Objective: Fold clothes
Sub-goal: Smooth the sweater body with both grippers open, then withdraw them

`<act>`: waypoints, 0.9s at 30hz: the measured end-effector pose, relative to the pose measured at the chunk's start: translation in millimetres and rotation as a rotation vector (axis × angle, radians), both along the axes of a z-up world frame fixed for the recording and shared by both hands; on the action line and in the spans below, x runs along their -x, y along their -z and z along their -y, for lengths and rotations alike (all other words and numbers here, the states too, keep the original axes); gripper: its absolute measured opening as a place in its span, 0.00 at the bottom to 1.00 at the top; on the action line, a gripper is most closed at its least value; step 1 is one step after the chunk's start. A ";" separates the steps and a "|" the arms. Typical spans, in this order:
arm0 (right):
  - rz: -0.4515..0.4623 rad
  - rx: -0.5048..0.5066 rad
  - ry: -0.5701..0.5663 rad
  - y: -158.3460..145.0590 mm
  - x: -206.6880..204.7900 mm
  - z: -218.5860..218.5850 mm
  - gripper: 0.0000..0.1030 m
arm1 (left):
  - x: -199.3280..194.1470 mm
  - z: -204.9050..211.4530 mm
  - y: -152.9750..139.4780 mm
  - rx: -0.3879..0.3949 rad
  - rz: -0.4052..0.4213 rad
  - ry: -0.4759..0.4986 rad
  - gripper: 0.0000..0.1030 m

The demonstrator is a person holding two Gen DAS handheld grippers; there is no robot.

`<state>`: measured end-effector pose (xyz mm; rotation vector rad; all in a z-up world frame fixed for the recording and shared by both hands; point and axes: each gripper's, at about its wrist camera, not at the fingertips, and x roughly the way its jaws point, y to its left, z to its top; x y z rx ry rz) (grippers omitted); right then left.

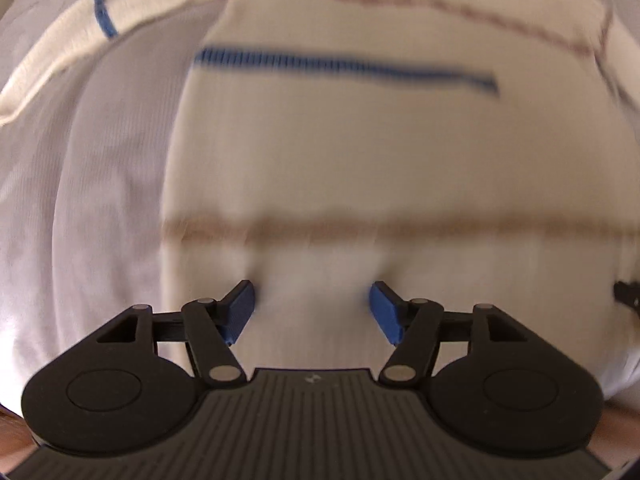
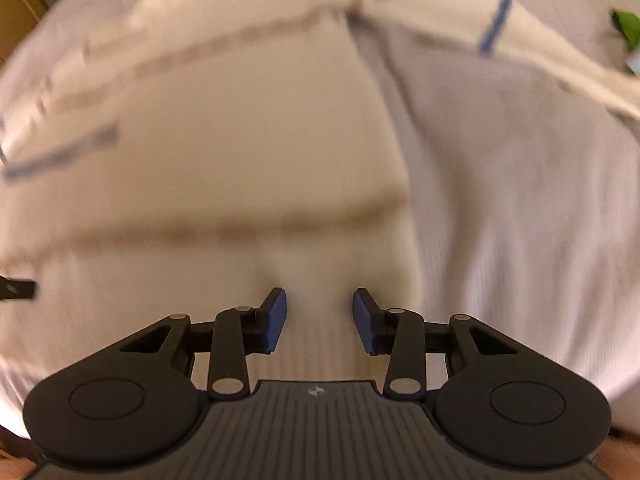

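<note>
Hovering: both grippers, left (image 1: 312,312) & right (image 2: 320,320), jaws apart over cream garment (image 1: 320,152).

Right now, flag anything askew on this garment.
The cream garment lies mostly flat, but its sleeve with the blue stripe trails off diagonally across the white sheet, not yet folded in.

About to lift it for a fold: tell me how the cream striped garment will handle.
The cream striped garment probably goes floppy: its sleeve already lies bent. It looks ribbed, so likely not slippery. Lifted by one edge, it would probably sag.
</note>
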<state>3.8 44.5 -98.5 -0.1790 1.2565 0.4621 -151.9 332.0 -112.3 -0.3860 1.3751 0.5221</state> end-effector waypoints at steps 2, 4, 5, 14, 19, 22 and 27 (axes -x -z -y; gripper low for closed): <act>-0.015 0.072 0.010 4.1 26.7 1.8 0.39 | 14.4 4.4 -1.2 0.011 -0.031 0.022 0.60; -0.042 0.128 0.032 2.5 47.1 3.8 0.39 | 22.9 6.7 -7.2 0.031 -0.071 0.025 0.58; -0.054 0.130 0.053 -2.9 49.4 1.6 0.39 | 24.9 7.4 -12.5 0.036 -0.085 0.024 0.58; 0.010 0.012 0.132 -85.6 48.8 -23.7 0.58 | -12.0 12.3 -98.1 -0.015 0.000 0.032 0.60; 0.045 -0.062 0.138 -122.2 38.5 -35.2 0.68 | -26.6 23.1 -143.8 -0.058 0.064 0.039 0.63; 0.055 -0.093 0.130 -141.0 38.6 -38.4 0.75 | -18.6 34.5 -163.3 -0.068 0.090 0.023 0.65; 0.051 -0.114 0.082 -162.0 46.4 -25.2 0.81 | 3.9 59.0 -191.6 -0.095 0.120 -0.037 0.66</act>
